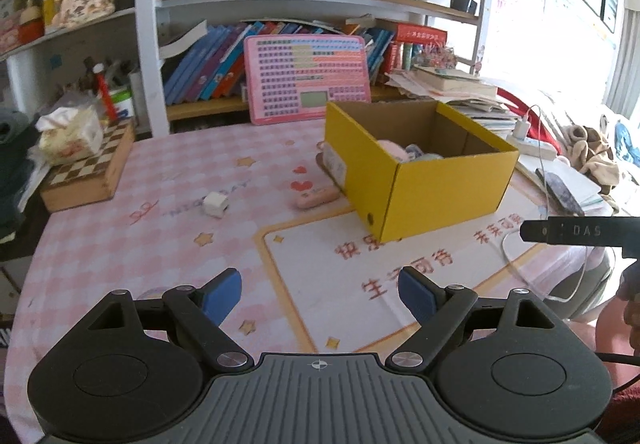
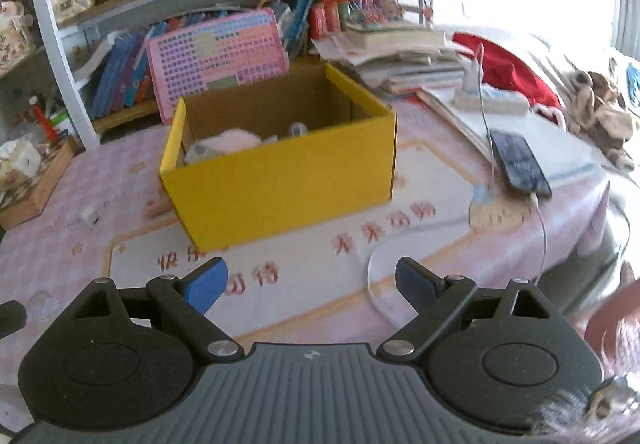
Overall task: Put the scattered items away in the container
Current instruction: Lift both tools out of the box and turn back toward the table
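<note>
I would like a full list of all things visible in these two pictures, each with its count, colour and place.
cardboard box: 1, yellow, table centre, soft items inside
white cube charger: 1, white, table left of box
pink oblong item: 1, pink, against box's left side
chessboard box: 1, wooden, table's left edge
tissue pack: 1, pale, on chessboard box
pink learning tablet: 1, leaning on shelf
phone: 1, dark, right of box, cable attached
tablecloth: 1, pink checked
left tongs: open, empty
right tongs: open, empty
</note>
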Tool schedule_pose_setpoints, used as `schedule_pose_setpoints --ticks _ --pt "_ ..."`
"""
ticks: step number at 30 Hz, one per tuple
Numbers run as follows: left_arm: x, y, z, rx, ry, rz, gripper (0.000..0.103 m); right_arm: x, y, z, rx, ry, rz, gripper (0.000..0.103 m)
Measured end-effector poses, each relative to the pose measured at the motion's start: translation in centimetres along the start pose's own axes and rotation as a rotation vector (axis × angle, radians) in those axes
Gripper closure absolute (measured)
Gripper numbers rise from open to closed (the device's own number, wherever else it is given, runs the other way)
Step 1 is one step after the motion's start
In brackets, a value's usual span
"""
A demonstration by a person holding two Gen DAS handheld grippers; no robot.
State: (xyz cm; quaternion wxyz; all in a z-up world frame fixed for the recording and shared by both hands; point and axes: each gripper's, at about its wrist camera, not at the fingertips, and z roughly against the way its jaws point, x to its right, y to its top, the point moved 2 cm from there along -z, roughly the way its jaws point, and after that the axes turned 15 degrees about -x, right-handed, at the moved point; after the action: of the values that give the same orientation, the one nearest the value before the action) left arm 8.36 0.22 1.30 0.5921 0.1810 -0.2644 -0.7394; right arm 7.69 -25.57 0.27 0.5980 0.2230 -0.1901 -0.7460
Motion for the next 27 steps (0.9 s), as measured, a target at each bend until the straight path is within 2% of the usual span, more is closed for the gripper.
schedule_pose_setpoints --ticks 9,16,27 --pt "-2.0 -2.5 0.7 -0.047 0.013 0.032 0.015 -2.8 -2.8 0.1 -0.048 0.031 0.038 0.012" --pt "-3.0 -3.8 1.1 -0.064 0.006 0.049 0.015 -6.2 -4.2 -0.1 -0.102 0.074 0.157 0.012" --pt "-4.4 -4.5 1.6 -0.069 0.024 0.045 0.015 -10.8 -4.7 -0.3 -0.109 0.120 0.325 0.012"
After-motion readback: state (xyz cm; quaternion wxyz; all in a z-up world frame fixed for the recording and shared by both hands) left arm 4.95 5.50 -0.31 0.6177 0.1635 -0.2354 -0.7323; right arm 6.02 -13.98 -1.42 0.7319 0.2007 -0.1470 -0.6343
